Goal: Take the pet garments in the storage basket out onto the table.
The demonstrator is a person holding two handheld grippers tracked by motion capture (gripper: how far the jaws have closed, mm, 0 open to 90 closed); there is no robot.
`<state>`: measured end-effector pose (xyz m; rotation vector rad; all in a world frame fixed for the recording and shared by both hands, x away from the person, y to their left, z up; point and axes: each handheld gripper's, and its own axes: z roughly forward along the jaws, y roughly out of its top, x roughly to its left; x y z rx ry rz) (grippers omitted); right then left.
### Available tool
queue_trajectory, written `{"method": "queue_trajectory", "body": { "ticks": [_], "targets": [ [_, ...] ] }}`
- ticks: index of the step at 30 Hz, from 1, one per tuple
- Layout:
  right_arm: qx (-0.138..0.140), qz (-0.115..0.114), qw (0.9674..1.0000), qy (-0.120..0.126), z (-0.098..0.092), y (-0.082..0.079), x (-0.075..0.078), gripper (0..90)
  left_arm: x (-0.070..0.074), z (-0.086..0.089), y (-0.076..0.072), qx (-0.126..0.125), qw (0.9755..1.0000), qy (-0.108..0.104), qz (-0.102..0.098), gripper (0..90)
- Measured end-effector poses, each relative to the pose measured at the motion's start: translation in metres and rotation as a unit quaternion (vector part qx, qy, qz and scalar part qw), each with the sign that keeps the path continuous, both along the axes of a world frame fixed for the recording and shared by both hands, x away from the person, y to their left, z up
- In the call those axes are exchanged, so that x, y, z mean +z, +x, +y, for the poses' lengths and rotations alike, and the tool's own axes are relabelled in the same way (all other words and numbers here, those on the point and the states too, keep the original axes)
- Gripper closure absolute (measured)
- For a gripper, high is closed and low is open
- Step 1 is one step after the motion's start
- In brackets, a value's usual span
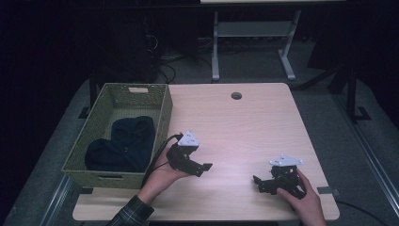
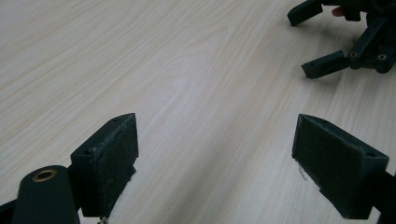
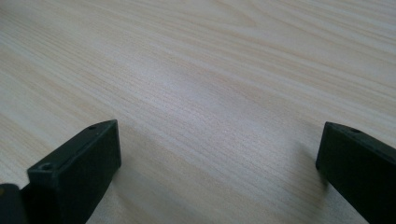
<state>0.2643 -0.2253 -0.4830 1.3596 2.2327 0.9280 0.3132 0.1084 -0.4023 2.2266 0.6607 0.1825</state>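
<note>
Though dim around, pale wooden table (image 1: 244, 122)

Both grippers sit low over the desk (image 1: 244, 127) near its front edge with jaws spread wide and empty, the left gripper (image 1: 203, 167) held by the left hand (image 1: 162, 176), the right gripper (image 1: 259, 182) by the right hand (image 1: 301, 195), well apart.
</note>
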Motion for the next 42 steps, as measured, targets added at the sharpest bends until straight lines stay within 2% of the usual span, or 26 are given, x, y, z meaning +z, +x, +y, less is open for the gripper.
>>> {"method": "queue_trajectory", "body": {
  "ticks": [19, 24, 32, 42],
  "targets": [
    [0.0, 0.0, 1.0, 0.0, 0.0, 0.0, 0.0, 0.0, 0.032, 0.008, 0.012, 0.006, 0.9997, -0.021, -0.013, 14.7],
    [0.0, 0.0, 1.0, 0.0, 0.0, 0.0, 0.0, 0.0, 0.042, 0.013, 0.016, 0.007, 0.9995, -0.022, -0.023, 14.7],
    [0.0, 0.0, 1.0, 0.0, 0.0, 0.0, 0.0, 0.0, 0.059, 0.024, 0.025, 0.017, 0.9991, -0.028, -0.027, 14.8],
    [0.0, 0.0, 1.0, 0.0, 0.0, 0.0, 0.0, 0.0, 0.066, 0.033, 0.031, 0.015, 0.9989, -0.033, -0.029, 16.7]
  ]
}}
